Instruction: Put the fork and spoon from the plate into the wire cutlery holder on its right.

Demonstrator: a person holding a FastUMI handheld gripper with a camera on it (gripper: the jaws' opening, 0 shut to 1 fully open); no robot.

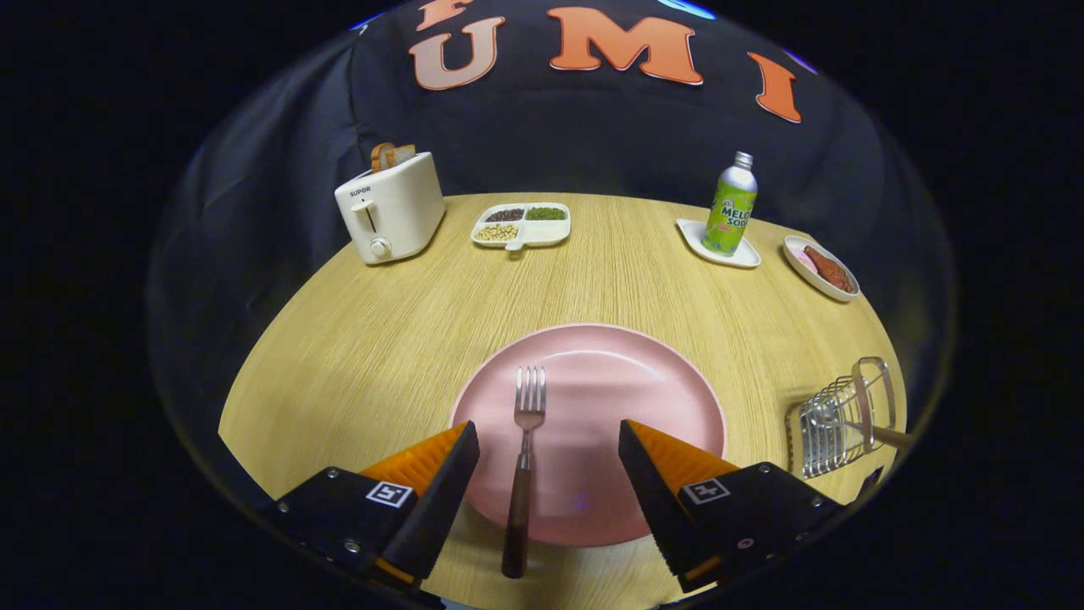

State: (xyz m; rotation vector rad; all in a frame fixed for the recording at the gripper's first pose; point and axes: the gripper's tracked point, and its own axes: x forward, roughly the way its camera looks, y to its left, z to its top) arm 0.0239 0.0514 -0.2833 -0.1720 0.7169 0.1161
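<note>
Fork (pixel 525 457) on pink plate (pixel 644 381), tines pointing away, dark handle overhanging the near rim, lying between the spread, empty fingers of the gripper (pixel 549 445). Wire cutlery holder (pixel 838 419) right of the plate, a handle sticking out of it.

The gripper (pixel 549 445) hovers with its fingers (pixel 440 487) spread wide apart.

Round wooden table (pixel 356 339) carries toaster (pixel 391 207), snack tray (pixel 522 225), 3 plates, wire cutlery holder (pixel 838 419).
</note>
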